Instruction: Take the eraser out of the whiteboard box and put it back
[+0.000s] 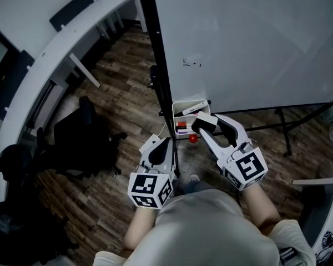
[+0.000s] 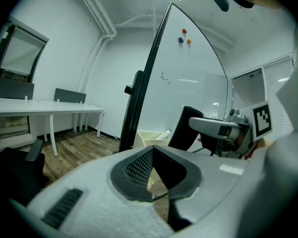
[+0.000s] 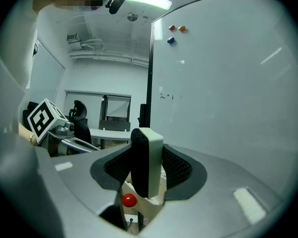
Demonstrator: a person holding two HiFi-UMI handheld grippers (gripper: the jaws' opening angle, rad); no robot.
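**A:** Nearest, the left gripper (image 1: 166, 144) is clenched on nothing. And the right gripper (image 3: 147, 148)?

**B:** It's grasping the rectangular eraser with a white plastic back and black felt face (image 3: 148, 165). The eraser stands on end between the pads, over the right end of the cream plastic box (image 1: 183, 104) at the whiteboard's (image 1: 255, 43) lower left corner.

**A:** What could go wrong?

**B:** The box looks crowded with markers (image 1: 191, 108). If lowered off-line, the eraser could catch the rim or perch on them and tumble to the wooden floor (image 1: 122, 98).
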